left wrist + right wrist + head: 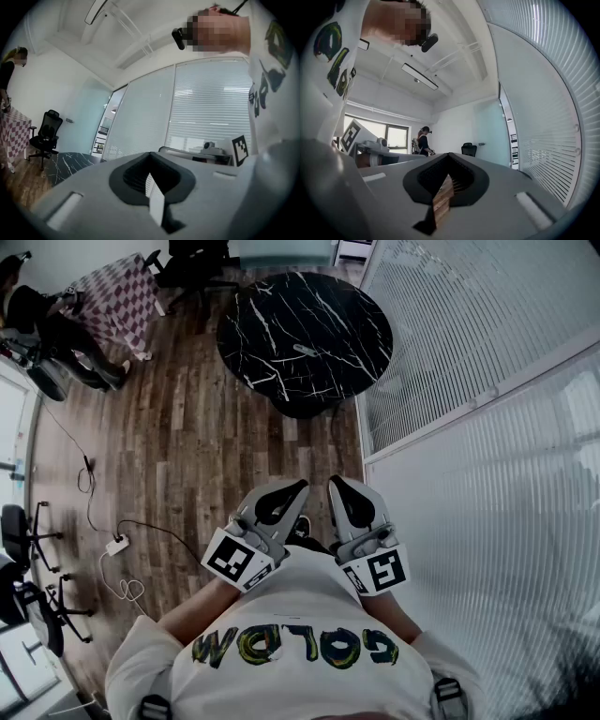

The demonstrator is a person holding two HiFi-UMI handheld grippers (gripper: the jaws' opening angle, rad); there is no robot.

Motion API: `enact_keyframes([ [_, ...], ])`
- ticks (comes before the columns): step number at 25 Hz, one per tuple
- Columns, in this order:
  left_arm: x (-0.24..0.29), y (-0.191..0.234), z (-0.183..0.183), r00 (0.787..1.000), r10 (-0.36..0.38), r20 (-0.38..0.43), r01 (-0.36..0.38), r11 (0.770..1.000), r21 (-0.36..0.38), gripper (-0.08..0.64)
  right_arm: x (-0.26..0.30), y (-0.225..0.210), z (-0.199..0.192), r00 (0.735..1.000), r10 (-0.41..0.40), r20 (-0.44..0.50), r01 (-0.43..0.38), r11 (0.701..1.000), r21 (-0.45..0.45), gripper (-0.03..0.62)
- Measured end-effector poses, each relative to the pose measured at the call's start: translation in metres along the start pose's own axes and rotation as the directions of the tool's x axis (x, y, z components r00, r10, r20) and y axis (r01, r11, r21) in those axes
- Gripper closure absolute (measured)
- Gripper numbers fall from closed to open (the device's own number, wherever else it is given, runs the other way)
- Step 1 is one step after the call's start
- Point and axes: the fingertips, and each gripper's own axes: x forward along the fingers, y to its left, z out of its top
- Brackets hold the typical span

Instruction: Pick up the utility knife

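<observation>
At the far left I see office chairs (21,538) and a seated person (47,329) beside a checked table (120,294). A power strip (117,545) lies on the wood floor (187,427), its cable trailing off.

My left gripper (300,487) is held level just in front of the shirt (300,643), over the floor. In the left gripper view its jaws stand together, nothing between them; only a thin pale slit shows.

Ahead, well apart from both grippers, stands the round black table (272,296). A small grey sliver lies on its top, right of centre. I take it for the knife (305,350), though it is too small to be sure. Nothing touches it.

My right gripper (336,483) sits just beside the left one, also level. In the right gripper view its jaws are closed too, empty, with a strip of floor showing through the slit.

On the right runs a glass wall with blinds (469,343).
</observation>
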Motion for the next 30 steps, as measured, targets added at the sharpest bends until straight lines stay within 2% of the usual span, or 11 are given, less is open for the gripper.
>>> enact_keyframes([
  [13, 0.012, -0.002, -0.004, 1.000, 0.018, -0.002, -0.018, 1.000, 0.002, 0.557, -0.006, -0.008, -0.004, 1.000, 0.007, 0.004, -0.007, 1.000, 0.003, 0.592],
  [30, 0.055, -0.023, -0.027, 0.998, 0.044, -0.034, -0.044, 0.999, -0.007, 0.557, -0.031, -0.057, -0.010, 1.000, 0.017, -0.003, -0.017, 0.999, 0.027, 0.591],
])
